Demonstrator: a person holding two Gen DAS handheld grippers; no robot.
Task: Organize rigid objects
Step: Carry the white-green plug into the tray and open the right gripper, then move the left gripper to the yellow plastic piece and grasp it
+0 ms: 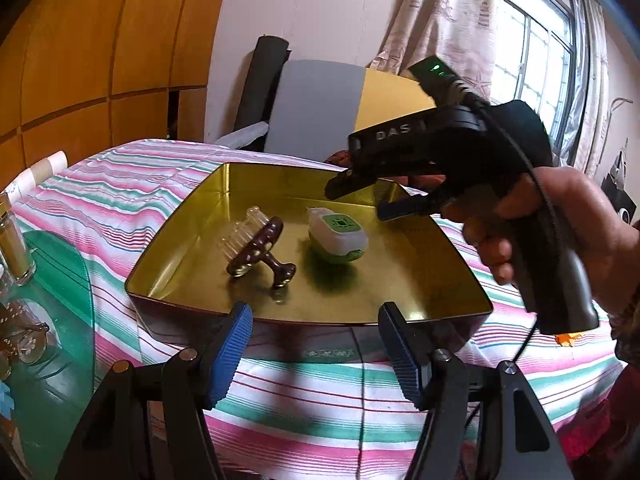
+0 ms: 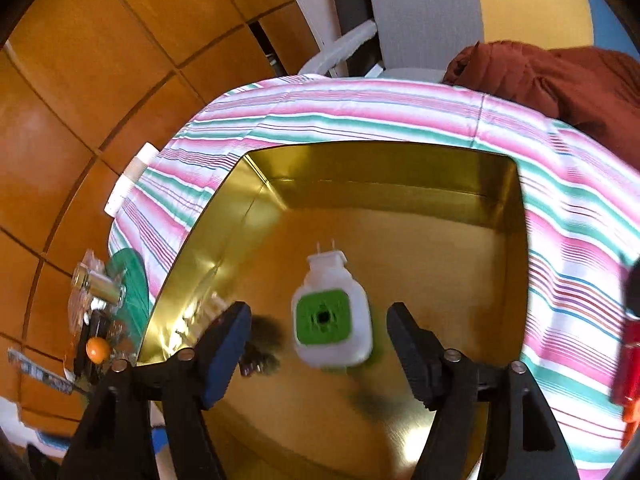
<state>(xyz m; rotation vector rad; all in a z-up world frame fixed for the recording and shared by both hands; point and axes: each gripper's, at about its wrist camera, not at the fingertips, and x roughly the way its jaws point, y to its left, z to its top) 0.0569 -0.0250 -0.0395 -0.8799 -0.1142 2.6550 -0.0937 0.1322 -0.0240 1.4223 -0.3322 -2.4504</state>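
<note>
A gold metal tray (image 1: 436,280) sits on the striped cloth. In it lie a white and green plug-in device (image 1: 338,238) and a brown-handled brush with clear bristles (image 1: 254,250). My left gripper (image 1: 316,354) is open and empty, just in front of the tray's near rim. My right gripper (image 1: 360,196) hovers open over the tray's far right part, above the device. In the right wrist view the tray (image 2: 400,188) fills the middle, the device (image 2: 332,326) lies between the open fingers of my right gripper (image 2: 320,350), and the brush is mostly hidden behind the left finger.
A striped pink, green and white cloth (image 1: 120,192) covers the table. Glass jars (image 1: 16,240) and small items stand on a green glass surface (image 1: 60,320) at the left. A dark red cloth (image 2: 560,80) lies beyond the tray. A chair (image 1: 312,108) stands behind the table.
</note>
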